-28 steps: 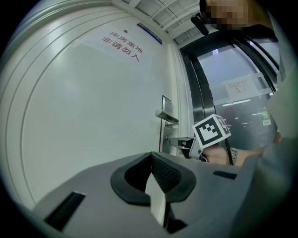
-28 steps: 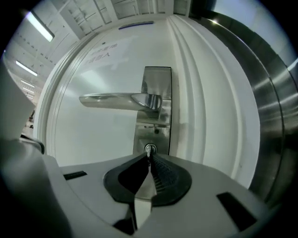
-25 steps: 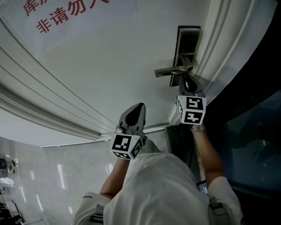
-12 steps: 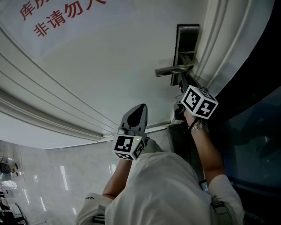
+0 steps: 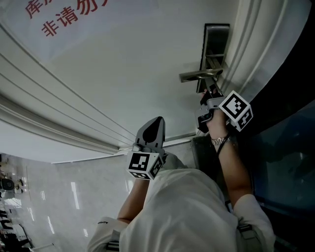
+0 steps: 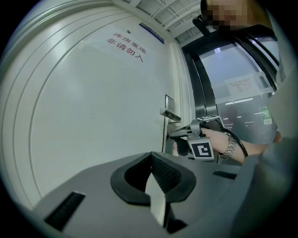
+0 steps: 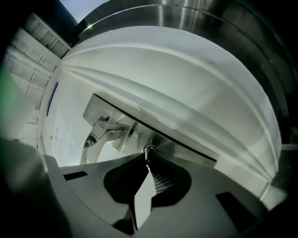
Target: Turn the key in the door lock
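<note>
Change since before: right gripper (image 5: 205, 96) has rolled about its own axis at the lock, so its marker cube (image 5: 236, 110), square to the head view a second ago, now sits canted out to the right; the left gripper has barely shifted.
Key (image 7: 150, 149): only a small metal loop of it shows, right at the right gripper's jaw tips and against the lock plate, just below the lever handle.
Right gripper (image 7: 148, 160): jaws pinched together on the key, pointing level at the door; the whole right gripper view sits tilted.
Lock plate (image 5: 216, 42): tall dark metal strip near the door's edge, with the lever handle (image 5: 199, 75) sticking out from it towards the left of the head view.
Hand (image 5: 216, 129): wraps the right gripper's grip, a wristwatch (image 5: 221, 141) on the wrist behind it.
Left gripper (image 5: 153, 123): well apart from the lock, lower and to the left, facing bare door; in its own view the left gripper (image 6: 150, 157) has its jaws together with nothing between them.
Door (image 5: 123, 74): pale, with raised moulding lines and red lettering (image 5: 74, 15) near its top.
Surroundings: dark glass panel (image 5: 285, 147) beside the door on the right, glossy pale floor (image 5: 59, 197) below.
</note>
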Demonstrator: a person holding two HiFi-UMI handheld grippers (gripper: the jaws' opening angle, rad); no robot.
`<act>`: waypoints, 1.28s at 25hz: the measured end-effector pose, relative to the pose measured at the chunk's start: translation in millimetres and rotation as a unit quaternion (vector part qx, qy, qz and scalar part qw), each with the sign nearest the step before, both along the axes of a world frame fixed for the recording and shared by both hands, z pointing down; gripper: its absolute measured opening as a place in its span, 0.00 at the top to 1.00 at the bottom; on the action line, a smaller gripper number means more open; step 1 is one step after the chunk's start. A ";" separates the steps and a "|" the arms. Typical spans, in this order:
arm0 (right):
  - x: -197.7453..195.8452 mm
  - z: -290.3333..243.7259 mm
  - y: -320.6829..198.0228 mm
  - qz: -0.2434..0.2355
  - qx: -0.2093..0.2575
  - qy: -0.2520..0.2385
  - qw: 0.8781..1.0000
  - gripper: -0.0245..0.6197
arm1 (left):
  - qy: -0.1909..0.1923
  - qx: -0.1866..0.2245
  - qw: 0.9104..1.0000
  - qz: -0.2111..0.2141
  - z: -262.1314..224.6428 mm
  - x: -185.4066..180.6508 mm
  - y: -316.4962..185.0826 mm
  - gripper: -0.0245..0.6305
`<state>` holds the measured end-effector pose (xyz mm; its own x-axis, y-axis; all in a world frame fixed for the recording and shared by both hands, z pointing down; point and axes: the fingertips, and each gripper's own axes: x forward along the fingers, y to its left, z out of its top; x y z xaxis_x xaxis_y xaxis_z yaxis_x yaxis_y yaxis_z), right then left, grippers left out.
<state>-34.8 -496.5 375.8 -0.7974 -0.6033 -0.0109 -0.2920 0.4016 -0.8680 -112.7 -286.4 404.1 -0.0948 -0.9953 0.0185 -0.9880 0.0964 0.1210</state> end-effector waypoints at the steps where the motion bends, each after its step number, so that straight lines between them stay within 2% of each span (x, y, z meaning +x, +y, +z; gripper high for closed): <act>1: -0.1 0.0 -0.1 -0.002 -0.004 -0.007 1.000 0.95 | -0.001 -0.001 1.000 -0.001 0.6 -0.2 1.0 0.95; 4: -1.0 -1.0 0.6 -0.017 0.010 -0.005 1.000 0.95 | 0.001 -0.005 1.000 -0.002 2.4 -1.2 3.6 0.95; 7: -1.8 0.1 6.8 -0.039 0.068 0.048 0.996 0.95 | 0.002 -0.009 1.000 -0.001 4.0 -0.2 4.5 0.95; 9: -2.7 3.9 14.1 -0.050 0.115 0.098 0.987 0.90 | -0.002 -0.006 1.000 0.002 2.2 1.3 3.5 0.95; 12: -2.6 9.3 23.6 -0.055 0.183 0.172 0.966 0.82 | -0.003 -0.006 1.000 0.008 2.7 5.1 1.6 0.95; 14: 0.1 10.1 25.4 -0.049 0.223 0.214 0.950 0.81 | -0.003 -0.005 1.000 0.013 2.5 8.7 -0.1 0.95; 16: 4.8 10.3 24.0 -0.037 0.264 0.258 0.928 0.81 | -0.003 -0.004 1.000 0.017 2.2 11.6 -1.6 0.95; 18: 9.7 10.1 22.3 -0.025 0.310 0.305 0.900 0.80 | -0.002 -0.004 1.000 0.019 2.6 13.7 -2.3 0.95; 21: 12.8 9.5 20.6 -0.020 0.377 0.369 0.849 0.76 | 0.001 -0.009 1.000 0.021 5.4 15.7 -2.5 0.95; 24: 12.1 7.9 18.4 -0.017 0.444 0.437 0.782 0.73 | -0.001 -0.005 1.000 0.020 4.4 15.9 -3.2 0.95; 28: 9.9 -1.8 16.5 -0.007 0.531 0.520 0.669 0.72 | -0.005 -0.001 1.000 0.019 2.2 14.8 -3.5 0.95; 30: 6.6 -4.6 16.4 -0.010 0.572 0.553 0.605 0.72 | -0.006 -0.001 1.000 0.021 1.9 15.3 -4.1 0.95; 32: 1.7 -4.5 16.7 -0.018 0.610 0.584 0.535 0.72 | -0.007 -0.001 1.000 0.024 1.3 16.9 -5.0 0.95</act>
<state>-33.1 -479.8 371.3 -0.7011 -0.6994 0.1391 -0.3224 0.4849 0.8130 -95.8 -291.5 405.3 -0.0468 -0.9987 0.0194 -0.9930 0.0487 0.1076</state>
